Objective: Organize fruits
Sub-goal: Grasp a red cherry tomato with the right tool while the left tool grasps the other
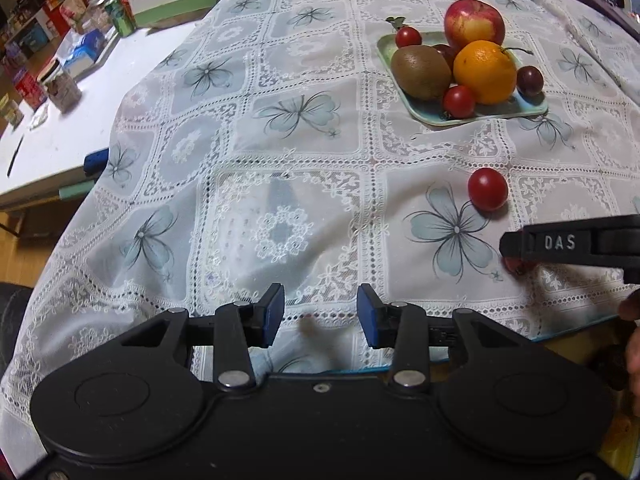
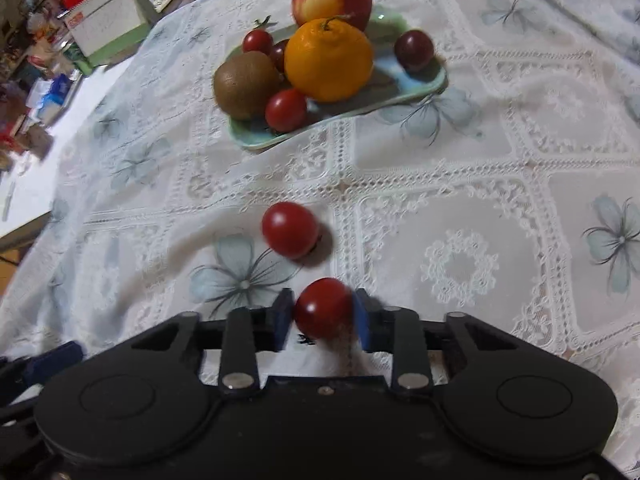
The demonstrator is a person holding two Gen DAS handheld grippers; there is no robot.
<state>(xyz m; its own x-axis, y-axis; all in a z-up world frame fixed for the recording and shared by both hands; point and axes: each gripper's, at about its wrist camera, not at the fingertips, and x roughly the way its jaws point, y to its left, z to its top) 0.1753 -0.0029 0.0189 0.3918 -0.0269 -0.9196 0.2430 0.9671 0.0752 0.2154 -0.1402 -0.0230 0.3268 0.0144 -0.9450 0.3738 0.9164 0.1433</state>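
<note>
my left tool (image 1: 320, 316) hangs low over the lace-covered tabletop (image 1: 248, 168), its blue pads spread apart with only cloth between them. from that view, a loose cherry tomato (image 1: 487, 189) lies on the cloth at about 2 o'clock, and the green tray (image 1: 436, 116) sits further off at 1 o'clock. on the tray, going left to right, are a kiwi (image 1: 421, 72), a small tomato (image 1: 458, 101) at its near edge, an orange (image 1: 485, 72) with an apple (image 1: 474, 24) behind it, and a dark grape (image 1: 530, 81) at the right end. another small tomato (image 1: 408, 37) sits at the tray's far left.

my right tool (image 2: 322, 314) is pinching a second cherry tomato (image 2: 323, 307) between its pads, low over the cloth; the view is a little blurred. the loose tomato (image 2: 290, 229) lies just ahead at 11 o'clock, apart from the held one. the tray (image 2: 256, 142) stands well beyond at 12 o'clock, the orange (image 2: 329, 60) in its middle.
</note>
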